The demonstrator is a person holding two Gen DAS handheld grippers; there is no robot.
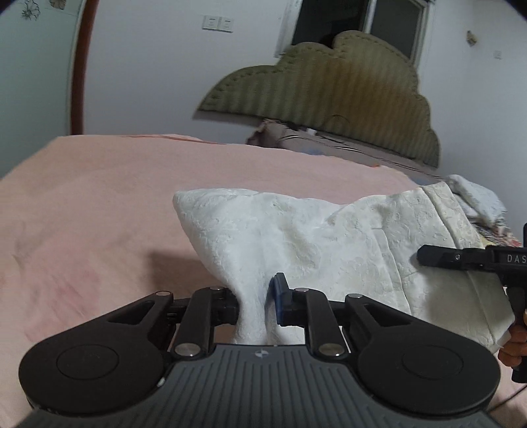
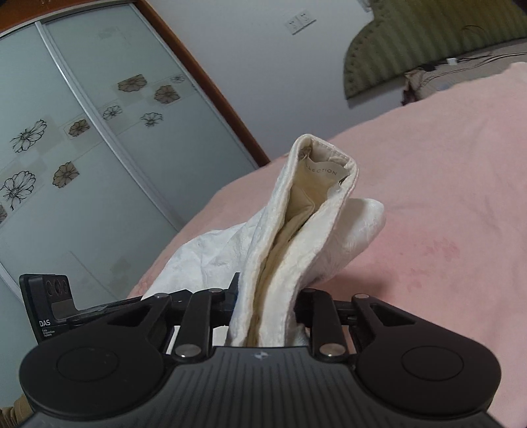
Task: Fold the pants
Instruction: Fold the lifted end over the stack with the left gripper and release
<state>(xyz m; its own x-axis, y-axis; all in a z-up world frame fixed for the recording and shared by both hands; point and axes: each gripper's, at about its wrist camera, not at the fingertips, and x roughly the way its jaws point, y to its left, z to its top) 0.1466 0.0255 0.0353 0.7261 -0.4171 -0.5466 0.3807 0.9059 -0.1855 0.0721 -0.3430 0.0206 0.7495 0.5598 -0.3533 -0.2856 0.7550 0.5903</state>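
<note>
Covering most of both views: bed (image 1: 98,204), one, spread with a pink sheet, lightly creased, bearing all the cloth listed below.

Headboard (image 1: 329,89), padded, olive green, scalloped top edge, standing against the white wall behind the bed; seen again at the upper right of the right wrist view.

Wardrobe doors (image 2: 66,131), sliding, frosted glass with flower prints, brown frame, to the left in the right wrist view.

Pants (image 1: 313,237), one pair, white, textured weave, lifted partly off the sheet and gathered at two places. Far corner rests on the bed; the waistband end hangs from the right side. In the right wrist view the waistband (image 2: 316,184) stands up and gapes open, showing cream lining and a label with part of a word.

Left gripper (image 1: 253,306), black, blue pad on one finger. Jaws closed down to a narrow gap, pinching a bunched fold of the pants between them.

Right gripper (image 2: 266,312), black. Jaws likewise drawn in tight on the waistband, the cloth rising straight out from between them. Its body also shows at the right edge of the left wrist view, with a hand (image 1: 513,345) beneath it.

Wall switches (image 1: 217,23), a pair, white, above the bed.
</note>
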